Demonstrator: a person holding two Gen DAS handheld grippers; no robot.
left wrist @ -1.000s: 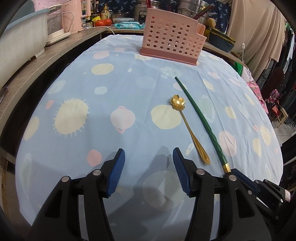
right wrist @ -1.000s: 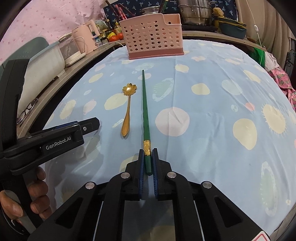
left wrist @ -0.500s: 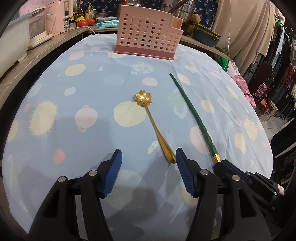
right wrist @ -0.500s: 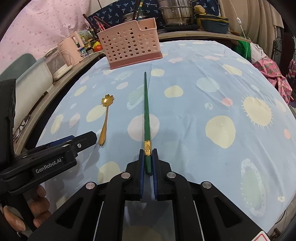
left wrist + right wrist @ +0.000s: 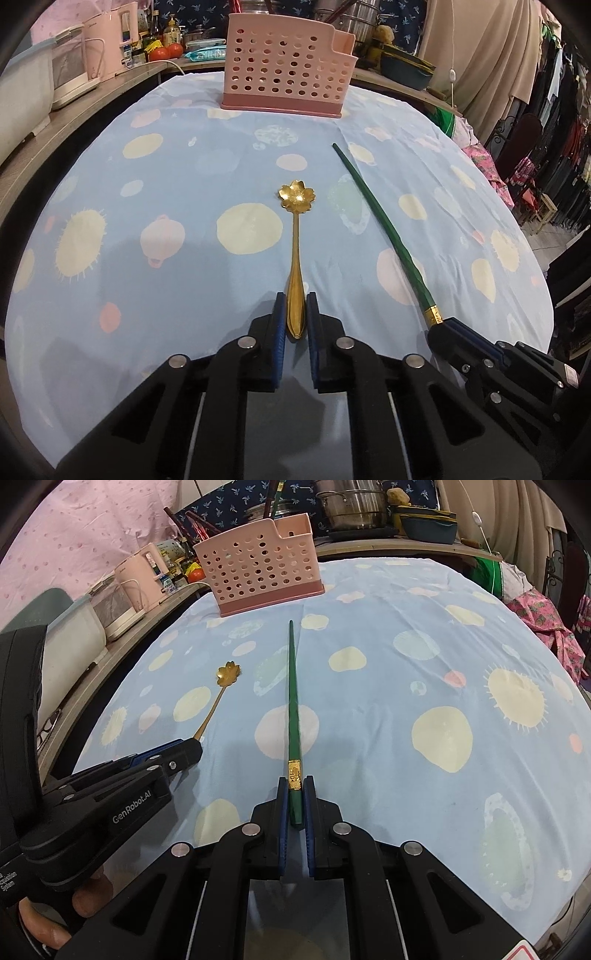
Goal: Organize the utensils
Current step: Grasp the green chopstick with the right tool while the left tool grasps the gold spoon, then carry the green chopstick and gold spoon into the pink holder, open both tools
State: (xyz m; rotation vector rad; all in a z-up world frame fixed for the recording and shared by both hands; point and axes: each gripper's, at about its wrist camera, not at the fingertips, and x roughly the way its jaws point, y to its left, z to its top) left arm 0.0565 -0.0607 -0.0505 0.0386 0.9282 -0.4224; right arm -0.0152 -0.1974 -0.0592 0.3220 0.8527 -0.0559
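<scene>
Utensils are laid out on a table covered by a light blue cloth (image 5: 177,177) printed with pale dots and suns. In the left wrist view a gold spoon (image 5: 296,254) with a flower-shaped bowl lies near the centre, its bowl pointing toward 12 o'clock. The broad end of its handle sits between the blue pads of the left gripper (image 5: 296,314), whose jaws have just been closing and are now pinched around that handle end. At about 3 o'clock from the spoon, a green chopstick (image 5: 384,236) with a gold band lies on the cloth, its thin tip aimed toward 11 o'clock. In the right wrist view the thick end of the chopstick (image 5: 293,716) is clamped between the pressed-together pads of the right gripper (image 5: 295,797), while its tip rests on the cloth. A pink perforated utensil holder (image 5: 284,77) stands upright at 12 o'clock, at the far edge of the cloth, well apart from both utensils. A person's fingers (image 5: 88,897) are seen at 8 o'clock in the right wrist view, wrapped around the left gripper's black body.
</scene>
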